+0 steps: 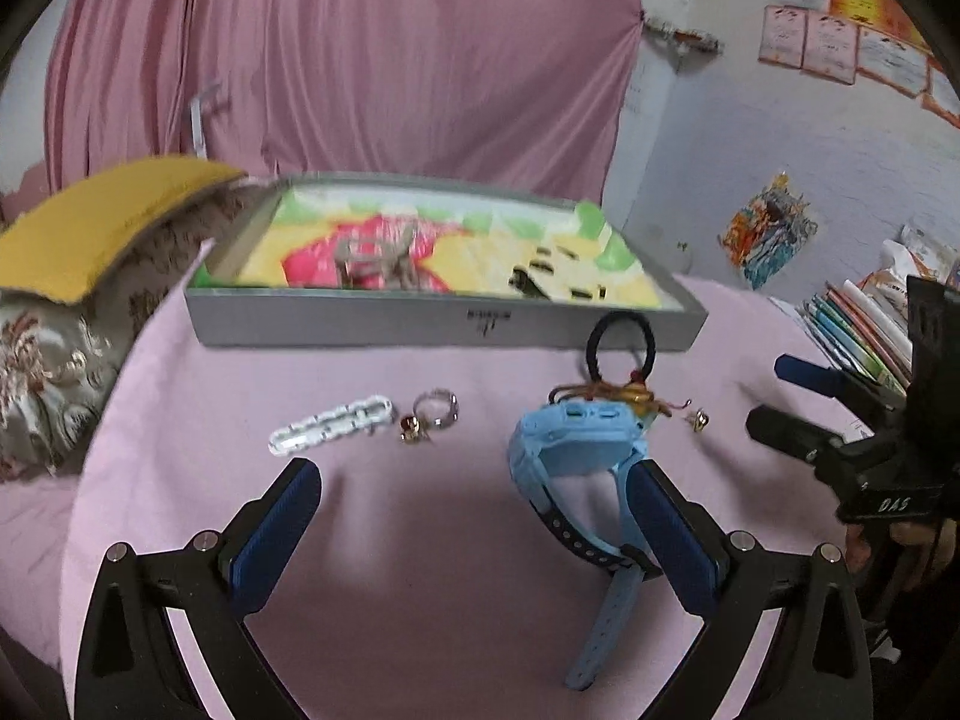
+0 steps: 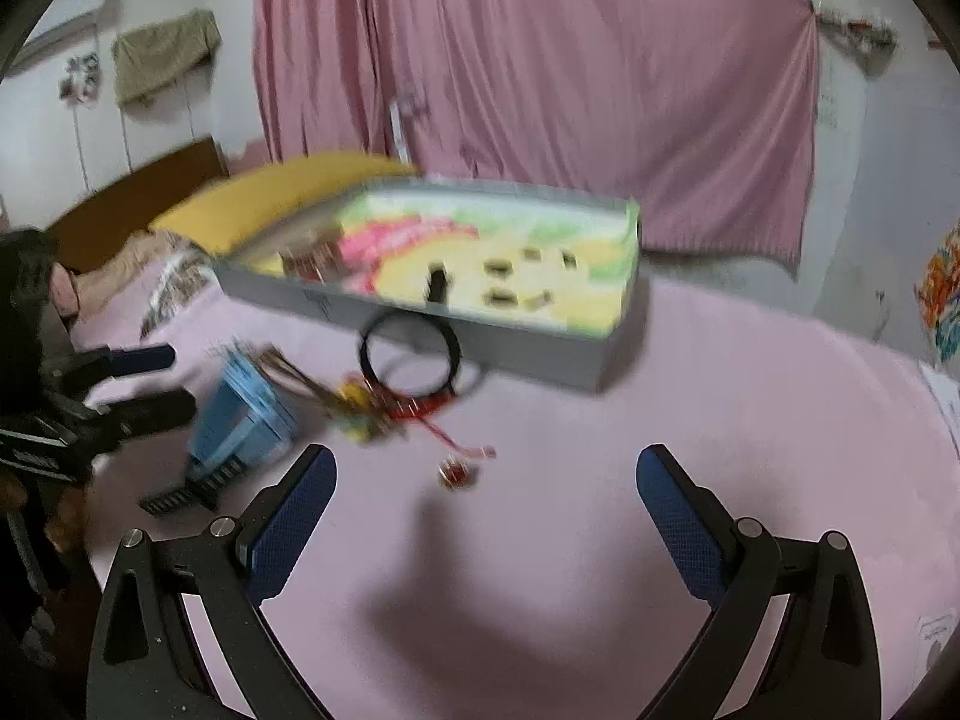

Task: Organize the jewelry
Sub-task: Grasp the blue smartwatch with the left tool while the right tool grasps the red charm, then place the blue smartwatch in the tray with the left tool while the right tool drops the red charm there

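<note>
Jewelry lies scattered on a pink sheet (image 1: 420, 540) in front of a shallow grey tray (image 1: 384, 321) with a bright floral lining. From the left wrist view, the left gripper (image 1: 474, 516) has its jaws spread wide and nothing clamped between them; a blue watch (image 1: 570, 450) sits just inside its right finger, strap brushing the blue pad, though whether it truly touches is hard to call. Beyond the watch, a black hair tie (image 1: 621, 348) rests against the tray's front wall, with a tangle of red and gold string (image 1: 618, 396) between the two. This view alone gives us the left-hand cluster: a clear chain-link piece (image 1: 330, 423), a silver ring (image 1: 437, 408) beside it, and a small gold earring (image 1: 411, 429) just in front. Another small gold piece (image 1: 699, 419) lies right of the watch.

Over to the right wrist view, blurred with motion: the right gripper (image 2: 486, 501) is also gaping wide, holding nothing, poised over bare sheet. Only here do we see a small red stud (image 2: 457, 473) close ahead of the fingers. The watch (image 2: 240, 414), hair tie (image 2: 411, 354) and tray (image 2: 540, 354) show again from the other side, with the left gripper at the far left edge.
</note>
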Action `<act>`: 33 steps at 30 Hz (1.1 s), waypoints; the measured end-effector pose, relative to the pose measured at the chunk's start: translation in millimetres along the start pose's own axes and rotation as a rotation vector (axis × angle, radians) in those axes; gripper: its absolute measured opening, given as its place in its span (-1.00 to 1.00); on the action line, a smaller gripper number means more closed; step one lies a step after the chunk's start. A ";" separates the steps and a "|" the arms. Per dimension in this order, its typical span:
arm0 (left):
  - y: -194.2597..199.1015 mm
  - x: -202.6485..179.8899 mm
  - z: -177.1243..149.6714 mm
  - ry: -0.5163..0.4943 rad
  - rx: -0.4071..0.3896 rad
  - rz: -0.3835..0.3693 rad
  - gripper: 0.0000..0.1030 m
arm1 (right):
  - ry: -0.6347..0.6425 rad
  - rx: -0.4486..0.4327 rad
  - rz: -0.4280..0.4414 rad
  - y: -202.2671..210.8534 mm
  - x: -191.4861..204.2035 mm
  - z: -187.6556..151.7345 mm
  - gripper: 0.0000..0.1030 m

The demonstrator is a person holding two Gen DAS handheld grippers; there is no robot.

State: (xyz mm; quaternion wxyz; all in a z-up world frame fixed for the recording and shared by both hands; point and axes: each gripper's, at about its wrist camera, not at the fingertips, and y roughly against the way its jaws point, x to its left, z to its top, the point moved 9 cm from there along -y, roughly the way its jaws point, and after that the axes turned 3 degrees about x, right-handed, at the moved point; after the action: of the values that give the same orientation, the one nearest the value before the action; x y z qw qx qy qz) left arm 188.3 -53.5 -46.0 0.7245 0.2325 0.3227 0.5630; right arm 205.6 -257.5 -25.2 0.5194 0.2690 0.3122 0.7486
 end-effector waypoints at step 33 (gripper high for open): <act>-10.1 -18.7 0.5 -0.053 0.062 -0.050 -0.89 | 0.107 0.018 0.075 1.7 32.5 0.8 -0.81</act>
State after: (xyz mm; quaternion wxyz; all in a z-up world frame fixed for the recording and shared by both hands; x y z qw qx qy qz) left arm 192.4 -74.1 -48.9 0.7390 0.2615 0.3265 0.5281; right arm 194.9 -227.1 -20.9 0.4709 0.2447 0.3362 0.7781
